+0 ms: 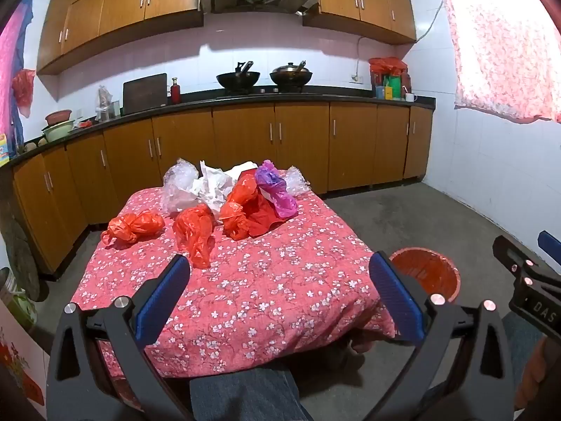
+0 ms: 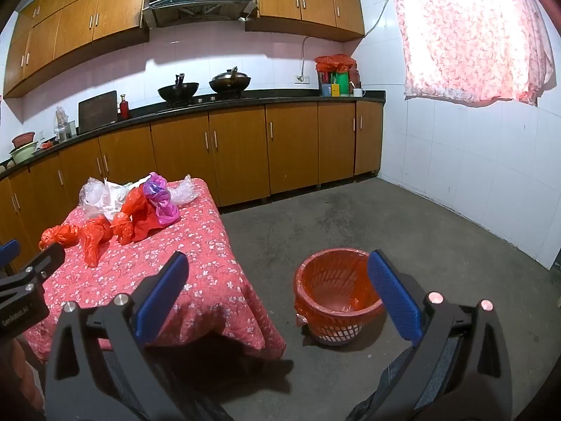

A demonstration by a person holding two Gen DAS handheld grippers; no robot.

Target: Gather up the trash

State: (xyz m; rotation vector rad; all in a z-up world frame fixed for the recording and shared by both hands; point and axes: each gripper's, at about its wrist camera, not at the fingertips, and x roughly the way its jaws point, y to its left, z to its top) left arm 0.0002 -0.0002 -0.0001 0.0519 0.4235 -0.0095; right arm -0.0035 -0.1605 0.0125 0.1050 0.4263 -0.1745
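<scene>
Kitchen scene from the two wrist cameras. A low table draped in a red floral cloth (image 1: 266, 280) stands in front of a run of wooden base cabinets (image 1: 245, 137). The trash lies clustered on the far half of the cloth: three crumpled orange-red plastic bags in a row, the left bag (image 1: 135, 226), the middle bag (image 1: 194, 233) and the right bag (image 1: 236, 215); behind them a heap of clear and white plastic wrap (image 1: 196, 186), a flat red sheet (image 1: 270, 215) and a purple bag (image 1: 275, 189) lying partly on that sheet. A red mesh wastebasket (image 2: 333, 298), lined with an orange bag, stands on the grey floor just right of the table's near right corner. The left gripper (image 1: 280, 294) hovers over the near half of the cloth, its blue-padded jaws spread wide with nothing between them. The right gripper (image 2: 277, 294) is likewise spread wide and empty, its right finger overlapping the basket's rim in the right wrist view. On the far counter (image 2: 280, 96) sit two dark woks (image 2: 203, 87). A floral curtain (image 2: 473, 31) covers the window at right.
</scene>
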